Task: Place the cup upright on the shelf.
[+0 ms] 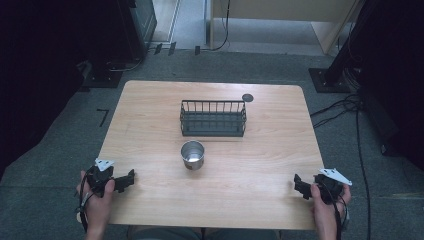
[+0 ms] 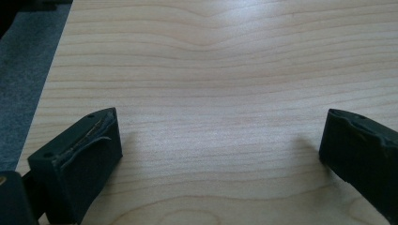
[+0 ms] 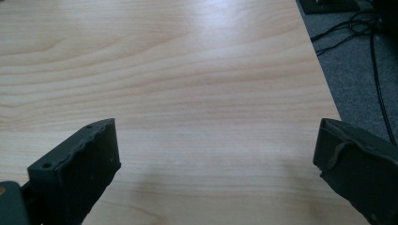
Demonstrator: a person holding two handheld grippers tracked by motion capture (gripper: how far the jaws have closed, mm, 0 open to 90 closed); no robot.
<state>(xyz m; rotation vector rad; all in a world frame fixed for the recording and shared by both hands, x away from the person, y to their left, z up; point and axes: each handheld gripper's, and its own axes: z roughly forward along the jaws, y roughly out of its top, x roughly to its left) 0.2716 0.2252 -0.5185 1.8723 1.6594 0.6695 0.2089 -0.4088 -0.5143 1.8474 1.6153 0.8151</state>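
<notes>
Right now the left gripper [image 1: 125, 181] rests at the table's [image 1: 150, 115] near left corner, jaws spread wide with bare wood between them; the right gripper [image 1: 301, 186] sits at the near right corner, jaws likewise wide apart and holding nothing; a metal cup [image 1: 192, 154] stands upright between the two, farther in from both, well apart from each; just beyond it sits a black wire basket [image 1: 213, 119]

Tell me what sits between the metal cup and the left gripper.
Nothing: in the high view only bare wooden table separates the metal cup from the left gripper.
</notes>
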